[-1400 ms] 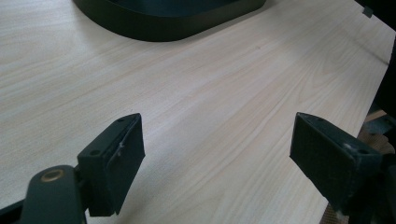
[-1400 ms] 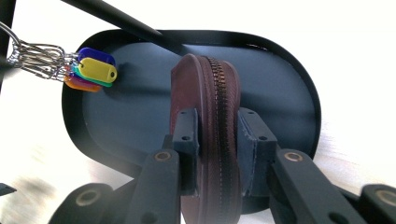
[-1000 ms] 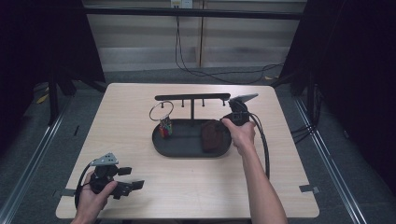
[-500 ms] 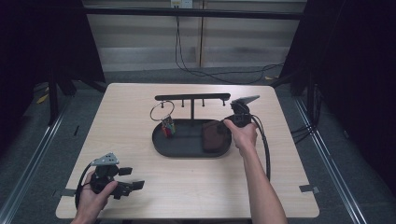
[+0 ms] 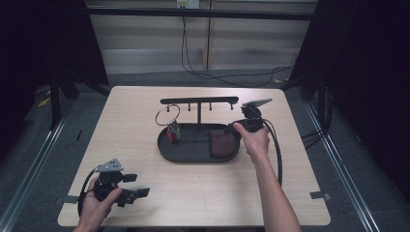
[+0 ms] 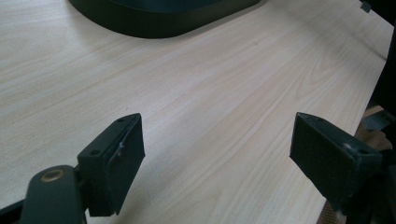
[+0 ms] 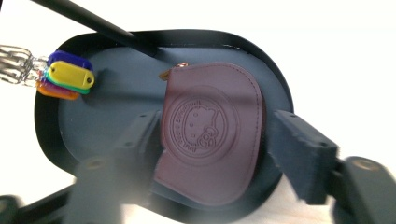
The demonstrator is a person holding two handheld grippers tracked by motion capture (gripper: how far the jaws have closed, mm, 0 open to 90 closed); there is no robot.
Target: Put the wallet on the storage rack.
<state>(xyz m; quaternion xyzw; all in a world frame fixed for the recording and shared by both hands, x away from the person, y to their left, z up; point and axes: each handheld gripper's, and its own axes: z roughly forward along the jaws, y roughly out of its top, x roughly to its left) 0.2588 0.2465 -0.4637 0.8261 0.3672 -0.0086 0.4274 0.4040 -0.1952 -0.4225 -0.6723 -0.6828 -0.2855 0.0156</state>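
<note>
The fingers of the right gripper have just been opening, wide around the brown pouch without squeezing it, so lifting now could bump it out of the black tray

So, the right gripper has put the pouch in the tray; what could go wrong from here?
1. The right gripper, whose jaws have just been opening, straddles the brown pouch; lifting off crookedly might drag it.
2. The pouch lies at the black tray end, possibly on its rim, so it may slide.
3. The stand's bar is close and could be bumped.
</note>
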